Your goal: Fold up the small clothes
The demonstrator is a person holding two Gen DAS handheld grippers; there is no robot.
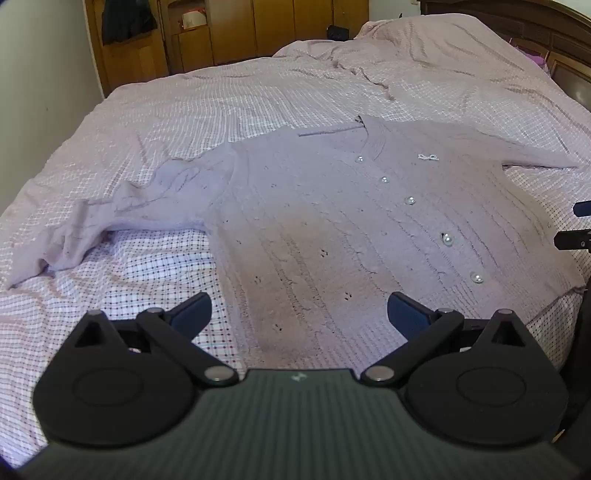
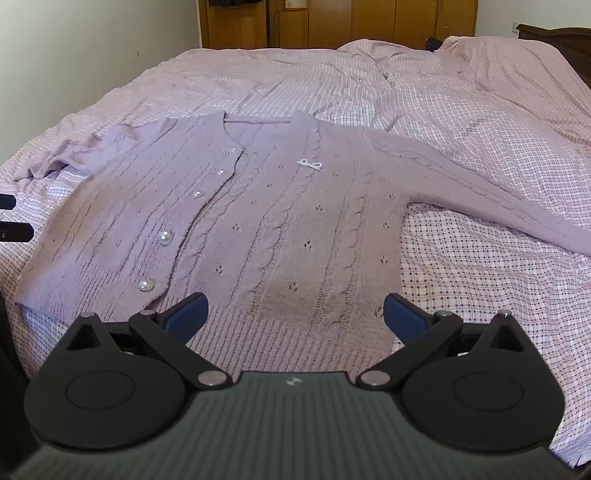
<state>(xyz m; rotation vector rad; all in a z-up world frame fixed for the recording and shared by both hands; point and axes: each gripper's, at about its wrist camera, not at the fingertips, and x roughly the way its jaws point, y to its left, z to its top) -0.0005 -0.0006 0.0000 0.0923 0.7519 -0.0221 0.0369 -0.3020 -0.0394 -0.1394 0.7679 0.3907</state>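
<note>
A lilac knitted cardigan with pearl buttons lies flat and face up on the bed, sleeves spread out to both sides; it also shows in the right wrist view. Its left sleeve is bunched, its right sleeve lies straight. My left gripper is open and empty over the left part of the hem. My right gripper is open and empty over the right part of the hem. Each gripper shows at the edge of the other's view.
The bed carries a pink checked sheet and a rumpled duvet at the far end. A wooden wardrobe stands behind the bed. A dark headboard is at the right, a wall at the left.
</note>
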